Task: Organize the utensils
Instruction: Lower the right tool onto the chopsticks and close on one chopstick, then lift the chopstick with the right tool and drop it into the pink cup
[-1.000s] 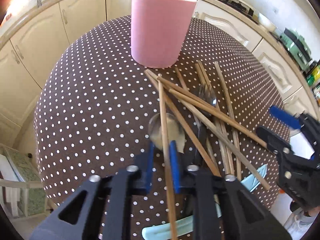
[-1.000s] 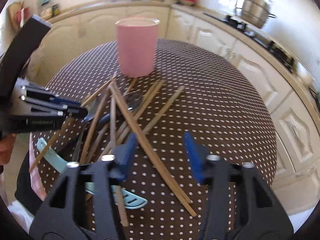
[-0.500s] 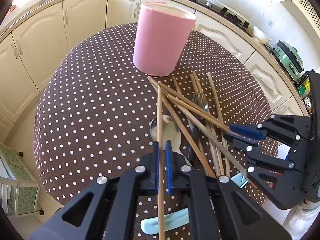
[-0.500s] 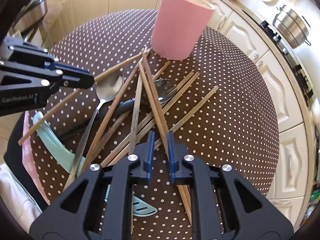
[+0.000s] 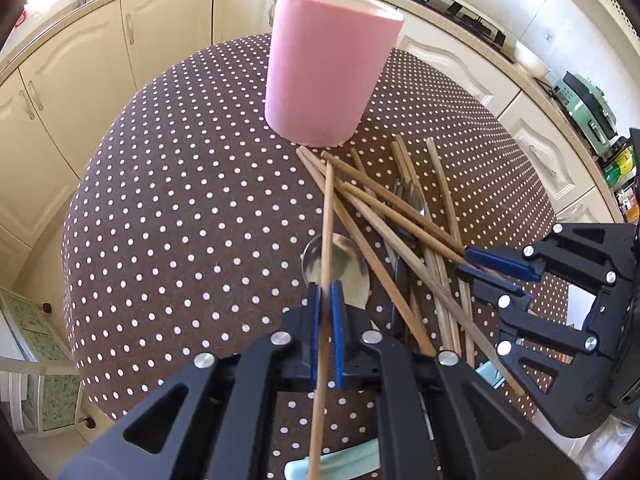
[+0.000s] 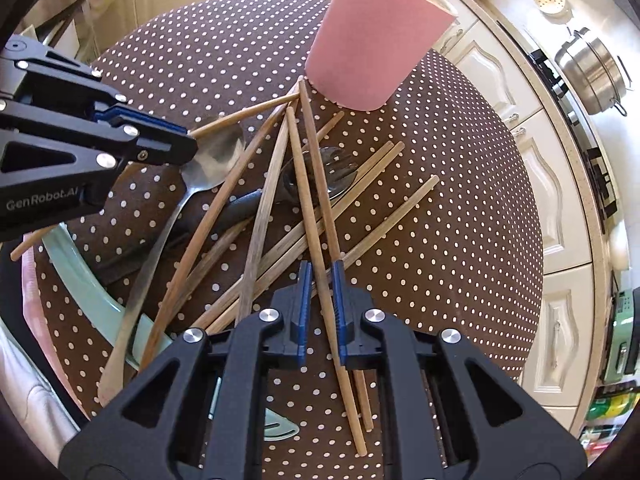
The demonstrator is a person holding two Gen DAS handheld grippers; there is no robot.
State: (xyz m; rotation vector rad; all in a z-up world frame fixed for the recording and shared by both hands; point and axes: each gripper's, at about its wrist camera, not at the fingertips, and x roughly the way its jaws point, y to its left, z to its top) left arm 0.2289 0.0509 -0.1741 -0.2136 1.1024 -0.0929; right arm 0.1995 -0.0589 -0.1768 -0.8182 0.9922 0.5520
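A: Which step is this?

B: The pick-up, as I judge it. The left gripper [image 5: 326, 294] is clenched on one long wooden chopstick [image 5: 327, 220], which runs out ahead of its fingertips toward the tall pink cylindrical holder [image 5: 332, 68]. The right gripper [image 6: 320, 280] has its blue pads closed around a pair of wooden chopsticks [image 6: 310, 160] that cross just ahead of its fingers; I'd call that a grasp.

A: And the other utensils?

B: Lying in a loose heap of wooden chopsticks [image 6: 360, 184] on the brown polka-dot tablecloth [image 5: 180, 200], between the two sets of fingers. A steel spoon [image 5: 340, 256] sits directly under the left fingertips, a steel fork [image 6: 340, 168] ahead of the right ones, and a pale mint plastic utensil [image 6: 76, 272] lies off to the right gripper's left.

A: What does the next move need?

B: Probably lifting each stick clear without dragging its neighbours, tipping it upright, then lowering it into the holder

A: Anything in the holder yet?

B: Cannot tell; both cameras sit below its rim, and nothing pokes above it
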